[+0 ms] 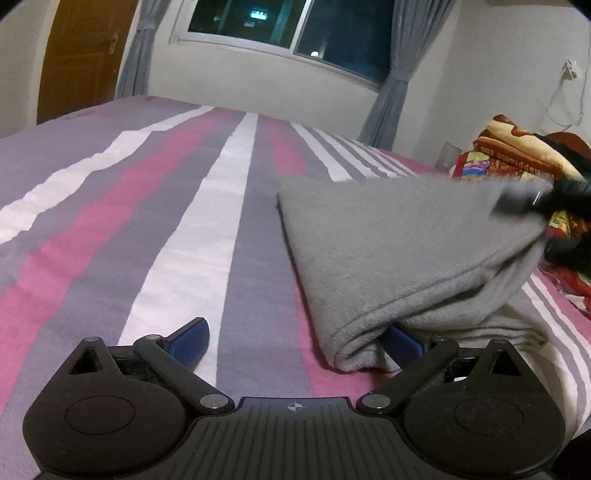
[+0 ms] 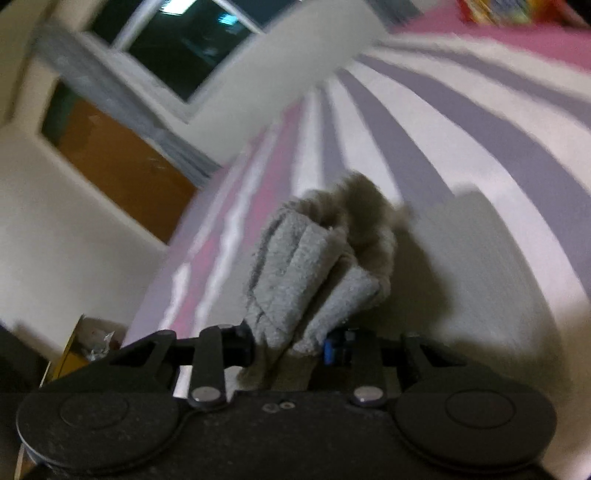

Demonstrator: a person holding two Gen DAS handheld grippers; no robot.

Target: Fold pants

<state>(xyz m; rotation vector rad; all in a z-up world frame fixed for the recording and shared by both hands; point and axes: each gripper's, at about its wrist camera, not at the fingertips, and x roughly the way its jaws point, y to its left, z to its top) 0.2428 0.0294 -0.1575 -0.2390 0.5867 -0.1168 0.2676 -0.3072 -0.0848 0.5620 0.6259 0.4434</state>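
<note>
Grey fleece pants (image 1: 399,251) lie partly folded on the striped bed at the right of the left wrist view. My left gripper (image 1: 295,339) is open low over the bed; its right blue finger (image 1: 402,341) is tucked under the near folded edge, its left finger (image 1: 190,336) is free. My right gripper (image 1: 532,201) shows blurred at the far right, holding a corner of the pants lifted. In the right wrist view my right gripper (image 2: 291,341) is shut on a bunched end of the pants (image 2: 310,266).
The bed (image 1: 147,221) has pink, grey and white stripes. A colourful blanket pile (image 1: 517,151) sits at the right edge. Behind are a window (image 1: 288,29), grey curtains and a brown door (image 1: 77,55).
</note>
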